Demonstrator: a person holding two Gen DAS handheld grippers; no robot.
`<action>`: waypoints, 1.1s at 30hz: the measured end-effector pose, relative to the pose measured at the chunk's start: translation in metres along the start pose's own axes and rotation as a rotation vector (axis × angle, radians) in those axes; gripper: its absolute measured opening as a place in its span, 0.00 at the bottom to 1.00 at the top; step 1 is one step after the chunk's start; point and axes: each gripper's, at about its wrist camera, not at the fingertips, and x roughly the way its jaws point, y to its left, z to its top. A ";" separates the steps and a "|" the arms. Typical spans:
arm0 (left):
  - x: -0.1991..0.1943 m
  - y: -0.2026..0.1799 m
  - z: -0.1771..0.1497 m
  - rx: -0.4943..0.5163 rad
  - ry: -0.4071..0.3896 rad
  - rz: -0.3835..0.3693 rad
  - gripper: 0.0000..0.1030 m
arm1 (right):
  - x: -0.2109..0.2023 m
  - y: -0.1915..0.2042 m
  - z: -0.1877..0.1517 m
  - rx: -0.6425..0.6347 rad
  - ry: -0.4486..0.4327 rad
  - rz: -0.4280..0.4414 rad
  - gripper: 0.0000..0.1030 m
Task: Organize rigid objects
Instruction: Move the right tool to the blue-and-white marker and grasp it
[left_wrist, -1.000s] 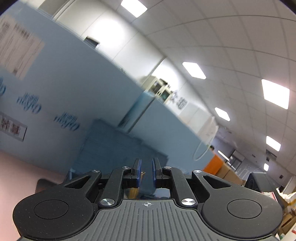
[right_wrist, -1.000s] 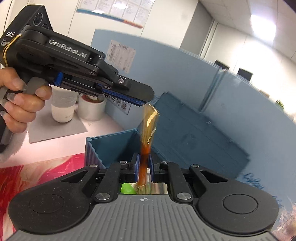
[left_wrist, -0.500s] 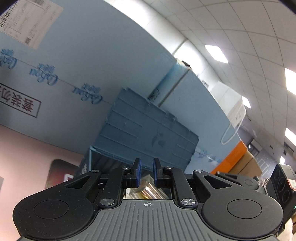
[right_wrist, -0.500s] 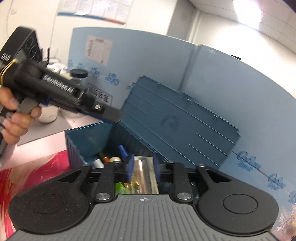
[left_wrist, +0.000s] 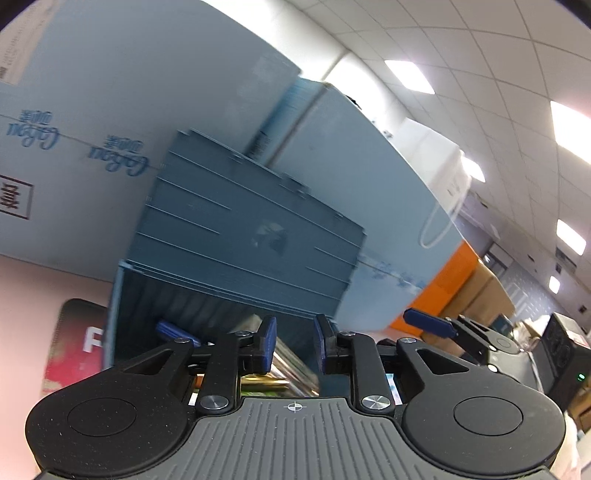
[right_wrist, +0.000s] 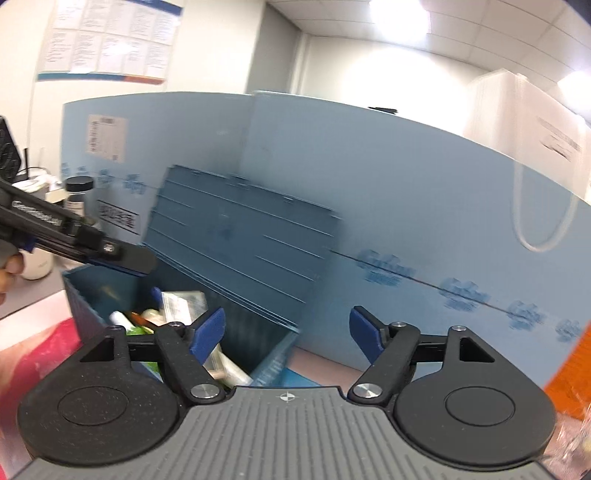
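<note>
A dark blue plastic storage box (right_wrist: 88, 291) stands with its lid (right_wrist: 236, 236) propped open against the light blue wall. Several small items (right_wrist: 177, 302) lie inside: packets, a white tube, something green. My right gripper (right_wrist: 288, 328) is open wide and empty, above the box's right end. My left gripper (left_wrist: 293, 339) is part open and empty, above the same box (left_wrist: 114, 314), with shiny packets (left_wrist: 284, 362) showing below its fingers. The left gripper also shows in the right wrist view (right_wrist: 122, 254), over the box's left corner. The right gripper's blue fingertip (left_wrist: 428, 321) shows in the left wrist view.
Light blue foam boards (right_wrist: 406, 206) wall the back. A pink table top (left_wrist: 37, 288) carries a red and black mat (left_wrist: 77, 339). White cups and a dark-capped jar (right_wrist: 77, 192) stand at far left. An orange box (left_wrist: 443, 288) and cardboard boxes sit to the right.
The right gripper held an amber tube a second ago, then opened; the tube is out of its fingers now. Both grippers have tilted down toward the box and the left has opened a little.
</note>
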 end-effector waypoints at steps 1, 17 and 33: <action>0.000 -0.002 -0.001 0.004 0.004 -0.007 0.25 | 0.000 -0.006 -0.003 0.005 0.011 -0.017 0.78; 0.014 -0.036 -0.016 0.041 0.060 -0.085 0.72 | 0.061 -0.072 -0.051 0.411 0.220 -0.354 0.94; 0.014 -0.032 -0.016 0.012 0.063 -0.078 0.79 | 0.081 -0.095 -0.077 0.550 0.263 -0.355 1.00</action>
